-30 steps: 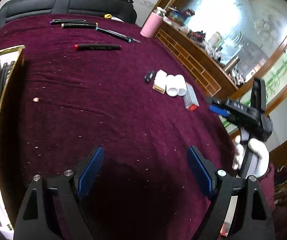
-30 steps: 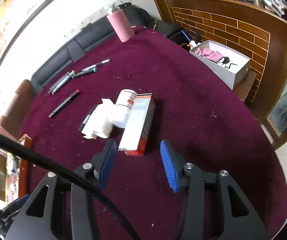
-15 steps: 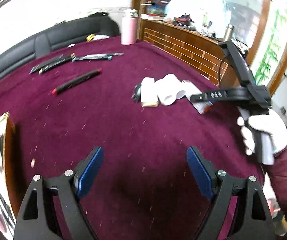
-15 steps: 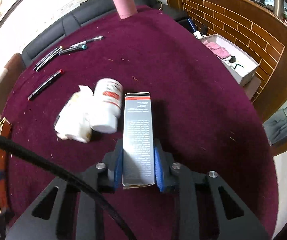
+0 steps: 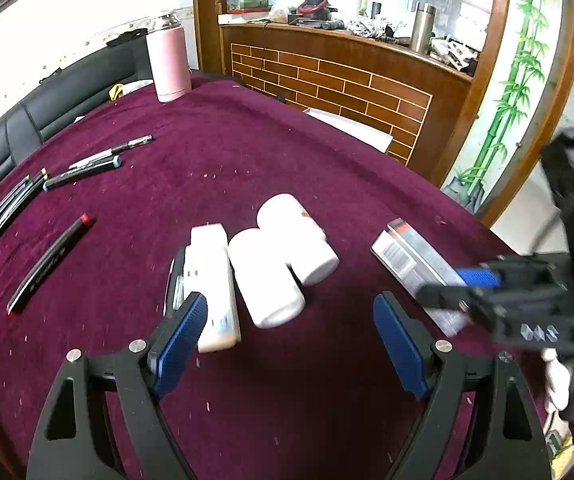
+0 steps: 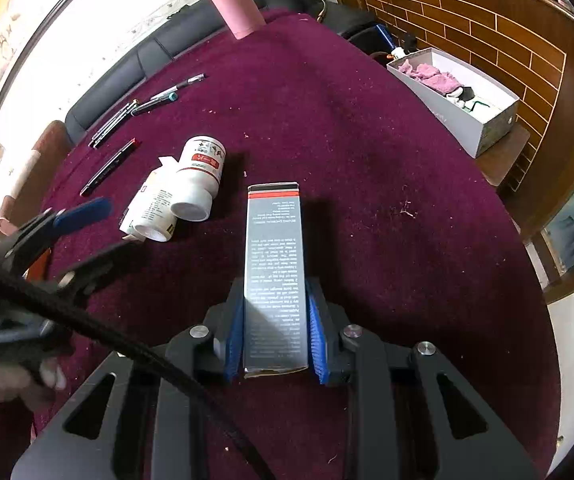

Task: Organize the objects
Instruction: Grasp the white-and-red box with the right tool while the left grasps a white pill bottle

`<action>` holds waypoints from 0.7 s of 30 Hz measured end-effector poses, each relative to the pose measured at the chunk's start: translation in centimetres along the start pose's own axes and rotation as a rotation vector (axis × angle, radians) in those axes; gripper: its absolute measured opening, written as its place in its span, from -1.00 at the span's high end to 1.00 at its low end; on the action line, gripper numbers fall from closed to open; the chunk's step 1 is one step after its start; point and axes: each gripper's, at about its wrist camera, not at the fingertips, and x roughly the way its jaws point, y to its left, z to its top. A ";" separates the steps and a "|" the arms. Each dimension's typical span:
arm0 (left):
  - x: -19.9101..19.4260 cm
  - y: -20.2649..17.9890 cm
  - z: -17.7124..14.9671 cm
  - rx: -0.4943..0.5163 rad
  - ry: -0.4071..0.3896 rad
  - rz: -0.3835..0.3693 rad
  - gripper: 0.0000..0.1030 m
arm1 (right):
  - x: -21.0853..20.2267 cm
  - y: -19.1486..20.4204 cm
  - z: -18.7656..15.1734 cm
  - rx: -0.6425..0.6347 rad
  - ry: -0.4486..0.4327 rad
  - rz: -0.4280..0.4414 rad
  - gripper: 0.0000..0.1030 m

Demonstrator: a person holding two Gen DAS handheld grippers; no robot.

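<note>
Box: grey carton [image 6: 274, 276] is clamped at its near end by the right gripper [image 6: 275, 336]; long axis runs near to far, red-banded end farthest.
Left gripper [image 5: 287, 344]: jaws held wide apart above the desk [image 5: 327, 168], nothing gripped.
Right view only: printed text on the carton's top face is seen.
Left view only: white bottles [image 5: 275, 264] lying left of the carton.

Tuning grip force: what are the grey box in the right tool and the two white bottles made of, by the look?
Box: probably thin printed cardboard, slightly glossy; flat faces, sharp folded edges, fine print, red band at the far end. The right tool is shut on it.
Bottles: most likely smooth opaque white plastic, semi-matte; rounded moulded shoulders, paper-looking labels. Contents cannot be told.
</note>
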 end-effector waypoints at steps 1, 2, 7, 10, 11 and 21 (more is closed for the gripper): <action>0.4 0.3 0.3 -0.008 0.009 0.007 -0.55 | 0.0 0.0 0.0 0.001 -0.002 0.007 0.50; 0.6 0.5 0.4 -0.019 0.013 0.003 -0.55 | 0.0 -0.1 0.0 0.002 -0.002 0.012 0.50; 1.7 1.8 0.9 -0.103 0.023 -0.045 -0.54 | 0.0 -0.4 0.0 0.012 -0.008 0.039 0.50; 2.2 1.4 1.1 -0.069 0.032 -0.038 -0.29 | 0.1 -0.4 -0.1 0.016 -0.011 0.046 0.49; 2.3 1.1 1.2 -0.046 0.036 -0.029 0.04 | 0.1 -0.5 0.1 0.017 -0.011 0.049 0.49; 4.5 -0.3 2.3 0.074 0.158 0.052 0.32 | 0.3 -0.1 -0.2 0.007 -0.022 0.051 0.29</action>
